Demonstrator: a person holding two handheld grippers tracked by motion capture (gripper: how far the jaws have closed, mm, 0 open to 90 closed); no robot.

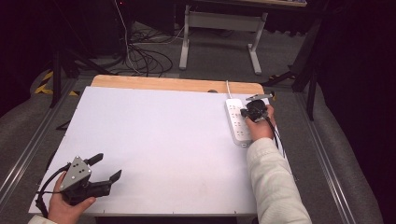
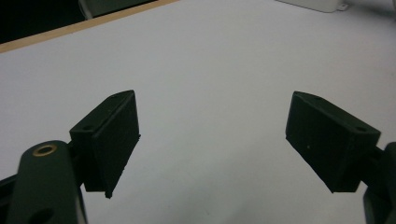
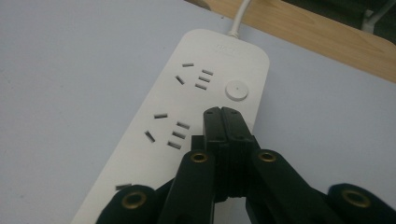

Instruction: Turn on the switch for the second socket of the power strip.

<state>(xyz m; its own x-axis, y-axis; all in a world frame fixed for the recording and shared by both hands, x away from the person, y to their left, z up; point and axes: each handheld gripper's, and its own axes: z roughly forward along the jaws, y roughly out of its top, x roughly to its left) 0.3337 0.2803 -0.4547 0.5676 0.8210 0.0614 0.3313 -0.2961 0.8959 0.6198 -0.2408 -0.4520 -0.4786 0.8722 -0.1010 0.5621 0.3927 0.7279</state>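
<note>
Right gripper (image 3: 223, 112) fingers pressed together over power strip (image 3: 187, 107) — left gripper (image 2: 212, 140) fingers spread.

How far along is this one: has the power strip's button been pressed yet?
Nothing looks finished yet. In hand: the right gripper, jaws shut together with nothing between them, is poised over the white plastic power strip, tips just short of its round white button; whether they touch the strip is unclear. The left gripper rests open at the near-left corner of the white table. Reaching the button remains.
</note>
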